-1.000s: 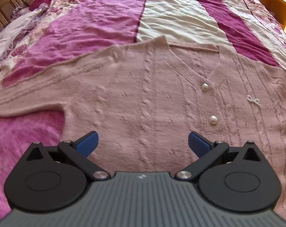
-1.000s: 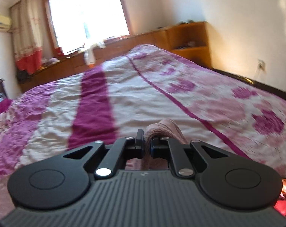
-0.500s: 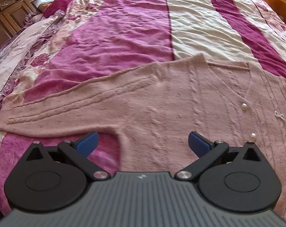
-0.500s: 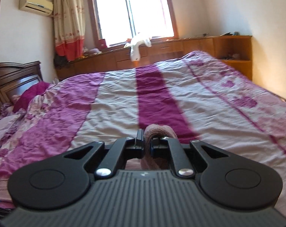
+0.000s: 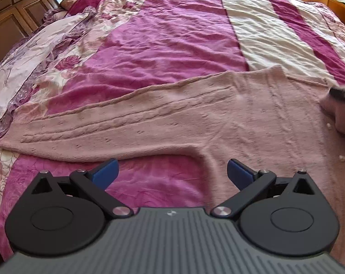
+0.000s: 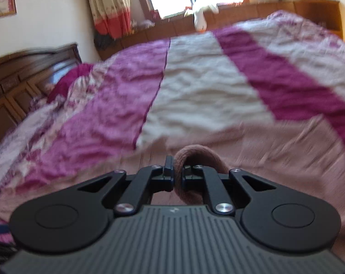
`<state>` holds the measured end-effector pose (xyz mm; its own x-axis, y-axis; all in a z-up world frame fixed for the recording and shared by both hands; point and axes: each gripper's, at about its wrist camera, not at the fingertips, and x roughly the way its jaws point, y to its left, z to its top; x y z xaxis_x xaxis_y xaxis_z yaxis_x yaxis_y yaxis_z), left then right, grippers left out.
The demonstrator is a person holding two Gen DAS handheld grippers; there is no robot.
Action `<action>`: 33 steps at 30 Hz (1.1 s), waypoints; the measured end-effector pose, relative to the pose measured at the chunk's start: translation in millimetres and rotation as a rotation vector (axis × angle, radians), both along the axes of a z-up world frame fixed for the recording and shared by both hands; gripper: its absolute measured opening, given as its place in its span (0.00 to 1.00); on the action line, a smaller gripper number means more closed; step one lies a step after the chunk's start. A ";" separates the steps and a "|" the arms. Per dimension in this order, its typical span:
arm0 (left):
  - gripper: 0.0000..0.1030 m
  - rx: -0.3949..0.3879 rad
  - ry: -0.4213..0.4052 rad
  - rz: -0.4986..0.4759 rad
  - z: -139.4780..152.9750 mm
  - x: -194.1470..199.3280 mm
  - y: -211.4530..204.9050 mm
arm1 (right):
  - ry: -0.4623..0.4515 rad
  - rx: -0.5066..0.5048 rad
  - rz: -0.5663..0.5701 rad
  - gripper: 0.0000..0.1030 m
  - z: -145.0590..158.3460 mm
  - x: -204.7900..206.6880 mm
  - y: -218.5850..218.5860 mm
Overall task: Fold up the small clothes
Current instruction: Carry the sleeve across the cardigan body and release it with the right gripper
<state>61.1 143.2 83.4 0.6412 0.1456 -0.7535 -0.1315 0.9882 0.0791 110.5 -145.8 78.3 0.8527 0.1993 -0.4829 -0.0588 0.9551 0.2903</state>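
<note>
The right gripper (image 6: 177, 174) pinched a sleeve (image 6: 198, 154) of the cardigan (image 5: 218, 123) for folding — the left gripper (image 5: 172, 171) hovered, jaws spread, over the bed (image 5: 163, 45).

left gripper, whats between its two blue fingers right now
No cloth: the left gripper is open over bare magenta bedspread, just below the pink sweater's outstretched sleeve. The left wrist view shows it.

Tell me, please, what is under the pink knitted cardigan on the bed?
The cardigan lies spread on the striped magenta and white bedspread, which shows all around it and below the outstretched sleeve. What lies directly beneath the knit is covered and cannot be seen.
</note>
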 end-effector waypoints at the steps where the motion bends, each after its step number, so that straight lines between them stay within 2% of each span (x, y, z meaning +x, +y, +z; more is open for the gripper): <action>1: 1.00 0.001 0.001 0.006 -2.3 0.1 3.6 | 0.015 -0.006 0.010 0.10 -7.7 1.3 5.6; 6: 1.00 -0.009 -0.004 0.025 -9.8 -0.9 13.3 | 0.083 -0.005 0.035 0.13 -35.8 0.8 21.0; 9: 1.00 -0.015 0.002 0.016 -11.6 0.3 11.2 | 0.101 0.005 0.054 0.33 -42.2 -3.2 20.0; 11: 1.00 -0.008 -0.003 0.004 -10.6 -0.4 6.7 | 0.093 0.023 0.089 0.52 -40.0 -8.5 19.9; 13: 1.00 -0.005 -0.012 -0.001 -8.6 -0.9 0.7 | 0.093 0.030 0.114 0.60 -36.7 -15.2 19.4; 17: 1.00 -0.021 -0.024 -0.028 -3.1 1.6 -15.7 | 0.089 0.043 0.149 0.60 -27.3 -43.4 9.7; 21: 1.00 -0.012 -0.034 -0.085 2.6 6.4 -40.5 | 0.089 0.086 0.131 0.60 -16.0 -69.5 -15.9; 23: 1.00 -0.013 -0.041 -0.116 5.6 7.6 -54.8 | 0.073 0.079 0.094 0.60 -9.3 -81.0 -32.7; 29: 1.00 -0.006 -0.046 -0.224 10.3 13.3 -105.8 | 0.053 -0.039 -0.058 0.61 -3.6 -95.3 -81.7; 33: 1.00 0.001 -0.045 -0.290 9.0 20.1 -143.8 | 0.063 -0.041 -0.162 0.61 -7.9 -97.0 -116.7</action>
<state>81.2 -0.5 92.4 0.6889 -0.0481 -0.7233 0.1532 0.9849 0.0804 13.5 -262.5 70.4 0.8398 0.0411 -0.5413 0.1137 0.9617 0.2494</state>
